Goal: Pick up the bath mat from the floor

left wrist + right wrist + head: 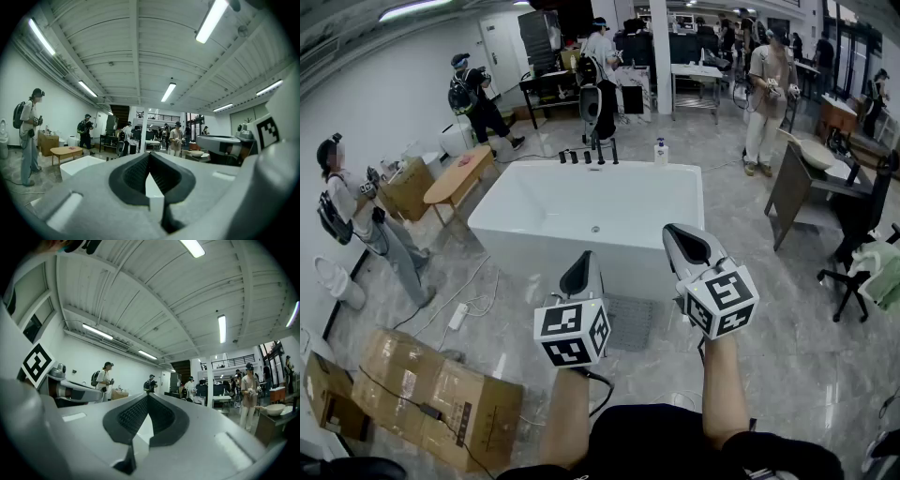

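The grey bath mat (630, 323) lies flat on the marble floor in front of the white bathtub (591, 220); my grippers cover part of it. My left gripper (580, 273) is held up over the mat's left edge, jaws shut and empty. The right gripper (686, 245) hovers above the mat's right side, also shut with nothing in it. Both gripper views point upward at the ceiling and room: the left gripper (149, 155) and right gripper (148, 397) show their dark pads pressed together. The mat is not in either gripper view.
Flattened cardboard boxes (431, 394) lie on the floor at the left. A power strip with its cable (457, 316) sits beside the tub. A person (356, 220) stands at the left, others farther back. A leaning board (789, 192) and office chair (862, 253) stand right.
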Demonstrator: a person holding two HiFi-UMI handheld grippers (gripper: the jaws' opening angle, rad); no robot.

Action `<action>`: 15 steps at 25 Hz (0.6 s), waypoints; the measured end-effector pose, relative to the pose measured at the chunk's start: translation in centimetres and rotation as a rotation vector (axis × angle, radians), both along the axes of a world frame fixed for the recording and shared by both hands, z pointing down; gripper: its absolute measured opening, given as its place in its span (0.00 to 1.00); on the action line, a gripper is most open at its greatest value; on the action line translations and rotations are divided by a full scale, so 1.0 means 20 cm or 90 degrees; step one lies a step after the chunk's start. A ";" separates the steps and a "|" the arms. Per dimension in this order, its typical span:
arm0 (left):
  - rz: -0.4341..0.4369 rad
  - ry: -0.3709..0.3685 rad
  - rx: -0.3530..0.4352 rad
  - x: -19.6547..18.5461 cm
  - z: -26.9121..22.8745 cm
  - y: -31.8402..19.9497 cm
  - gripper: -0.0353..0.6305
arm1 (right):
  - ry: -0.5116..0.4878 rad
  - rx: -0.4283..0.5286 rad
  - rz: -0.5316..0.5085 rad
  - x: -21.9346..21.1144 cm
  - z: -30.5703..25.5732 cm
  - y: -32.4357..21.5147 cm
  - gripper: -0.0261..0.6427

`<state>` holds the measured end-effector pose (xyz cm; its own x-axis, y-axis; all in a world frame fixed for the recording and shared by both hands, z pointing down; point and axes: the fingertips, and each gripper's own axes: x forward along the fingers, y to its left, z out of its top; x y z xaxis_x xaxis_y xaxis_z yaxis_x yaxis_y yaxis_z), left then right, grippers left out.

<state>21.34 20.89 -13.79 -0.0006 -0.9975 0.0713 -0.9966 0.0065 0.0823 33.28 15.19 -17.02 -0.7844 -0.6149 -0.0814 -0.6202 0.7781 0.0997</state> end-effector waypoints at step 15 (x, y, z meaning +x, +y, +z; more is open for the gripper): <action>0.009 -0.002 0.010 0.09 0.02 0.06 0.06 | -0.035 0.009 0.018 0.12 -0.02 0.03 0.05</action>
